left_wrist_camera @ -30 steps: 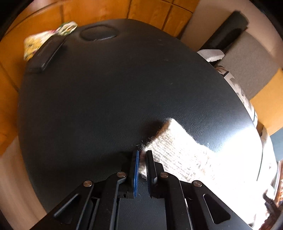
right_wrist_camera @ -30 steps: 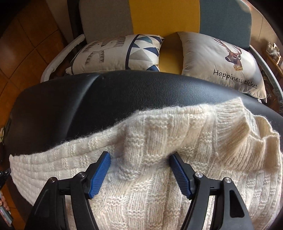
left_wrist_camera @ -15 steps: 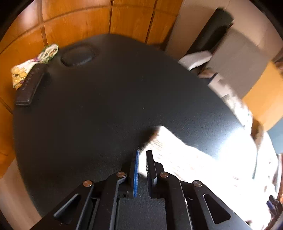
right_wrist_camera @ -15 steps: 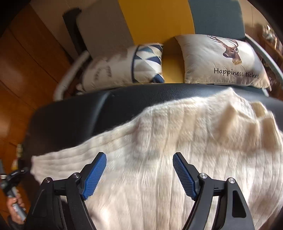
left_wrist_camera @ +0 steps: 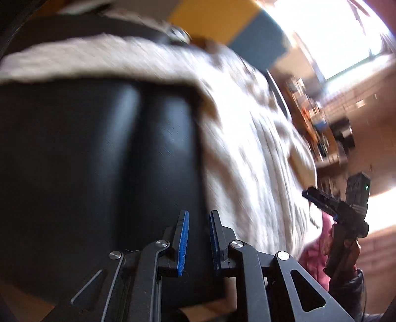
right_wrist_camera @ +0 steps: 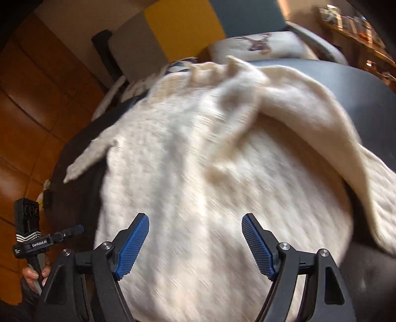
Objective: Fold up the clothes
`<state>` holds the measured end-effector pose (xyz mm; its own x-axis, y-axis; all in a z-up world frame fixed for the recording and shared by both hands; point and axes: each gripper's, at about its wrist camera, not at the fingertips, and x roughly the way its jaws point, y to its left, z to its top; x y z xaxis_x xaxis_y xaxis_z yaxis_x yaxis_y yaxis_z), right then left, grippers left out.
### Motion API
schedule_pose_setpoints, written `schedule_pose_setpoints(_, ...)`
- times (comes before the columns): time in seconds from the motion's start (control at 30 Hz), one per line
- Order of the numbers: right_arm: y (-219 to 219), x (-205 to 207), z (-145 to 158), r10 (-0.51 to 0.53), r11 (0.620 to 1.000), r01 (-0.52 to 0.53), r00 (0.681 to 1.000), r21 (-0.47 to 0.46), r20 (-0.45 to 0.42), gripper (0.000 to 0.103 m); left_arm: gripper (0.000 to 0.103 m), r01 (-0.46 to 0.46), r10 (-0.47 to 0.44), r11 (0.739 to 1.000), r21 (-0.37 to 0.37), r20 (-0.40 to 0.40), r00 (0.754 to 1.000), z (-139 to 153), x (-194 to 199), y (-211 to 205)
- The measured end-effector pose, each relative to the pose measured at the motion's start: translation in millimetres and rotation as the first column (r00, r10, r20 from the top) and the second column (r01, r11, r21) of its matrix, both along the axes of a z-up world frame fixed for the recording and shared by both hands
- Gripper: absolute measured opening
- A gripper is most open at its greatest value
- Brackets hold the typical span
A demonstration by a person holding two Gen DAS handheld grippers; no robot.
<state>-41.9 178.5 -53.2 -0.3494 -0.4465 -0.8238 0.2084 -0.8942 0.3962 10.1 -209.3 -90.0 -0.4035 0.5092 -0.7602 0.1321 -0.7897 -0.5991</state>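
A fuzzy cream knit sweater drapes the glossy black cushion; right fingers splayed, left fingers nearly closed, empty.

A home living room, by the look of its furnishings.
A sofa with grey, yellow and blue panels stood behind a black padded surface, with a deer-print cushion on it. Wooden floor lay to one side, and cluttered shelves stood near a bright window.

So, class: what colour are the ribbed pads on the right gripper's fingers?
Blue pads, set on black fingers; the right wrist view shows them best.
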Motion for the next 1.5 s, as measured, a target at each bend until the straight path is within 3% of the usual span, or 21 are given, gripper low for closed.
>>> schedule_pose_setpoints(0.07,25,13,-4,-0.059,0.998,0.059,0.998,-0.022,0.012,0.08,0.023,0.053,-0.054,0.998,0.026,0.027,0.998,-11,2,28)
schedule_pose_setpoints(0.23,75,32,-20,-0.198,0.978,0.2,0.979,-0.061,0.04,0.079,0.031,0.025,-0.025,1.0,0.011,0.02,0.999,-4,40,53)
schedule_pose_setpoints(0.33,87,35,-27,-0.242,0.967,0.245,0.969,-0.07,0.042,0.079,0.049,0.018,-0.018,1.0,0.022,0.018,1.0,0,45,65)
schedule_pose_setpoints(0.37,91,35,-28,-0.256,0.962,0.259,0.966,-0.083,0.044,0.079,0.055,0.021,-0.021,1.0,0.016,0.011,1.0,2,46,71)
schedule_pose_setpoints(0.43,99,34,-33,-0.274,0.952,0.28,0.96,-0.126,0.063,0.079,0.056,0.033,-0.033,0.999,-0.033,-0.008,0.999,2,45,82)
schedule_pose_setpoints(0.47,103,34,-36,-0.282,0.945,0.291,0.956,-0.147,0.074,0.079,0.054,0.04,-0.042,0.997,-0.07,-0.022,0.999,3,44,91)
schedule_pose_setpoints(0.5,106,33,-39,-0.287,0.938,0.299,0.954,-0.174,0.091,0.079,0.046,0.052,-0.056,0.993,-0.102,-0.032,0.998,3,41,99)
schedule_pose_setpoints(0.53,108,32,-43,-0.289,0.929,0.306,0.951,-0.206,0.11,0.079,0.015,0.064,-0.067,0.991,-0.117,-0.026,0.997,1,36,105)
schedule_pose_setpoints(0.57,110,31,-46,-0.29,0.919,0.313,0.948,-0.239,0.129,0.079,0.012,0.07,-0.071,0.991,-0.117,-0.007,0.997,-3,31,109)
schedule_pose_setpoints(0.63,109,30,-48,-0.284,0.909,0.314,0.948,-0.273,0.143,0.079,0.011,0.056,-0.057,0.992,-0.11,-0.002,0.998,-3,27,104)
schedule_pose_setpoints(0.9,86,32,-46,-0.245,0.924,0.273,0.96,-0.267,0.133,0.079,0.01,-0.033,0.03,0.995,-0.09,-0.032,0.999,13,30,54)
schedule_pose_setpoints(1.13,68,37,-40,-0.195,0.956,0.213,0.975,-0.199,0.107,0.079,0.01,-0.106,0.107,0.975,-0.195,-0.005,0.994,4,44,15)
schedule_pose_setpoints(1.23,76,40,-29,-0.221,0.956,0.229,0.973,-0.183,0.067,0.079,0.01,-0.141,0.149,0.964,-0.226,0.017,0.989,-4,40,0)
schedule_pose_setpoints(1.37,104,45,-14,-0.296,0.936,0.295,0.955,-0.193,0.02,0.079,0.013,-0.136,0.143,0.971,-0.195,0.023,0.989,5,33,-8)
schedule_pose_setpoints(1.5,157,57,-7,-0.45,0.881,0.444,0.893,-0.161,-0.002,0.079,0.013,-0.176,0.174,0.941,-0.289,-0.034,0.984,31,29,-12)
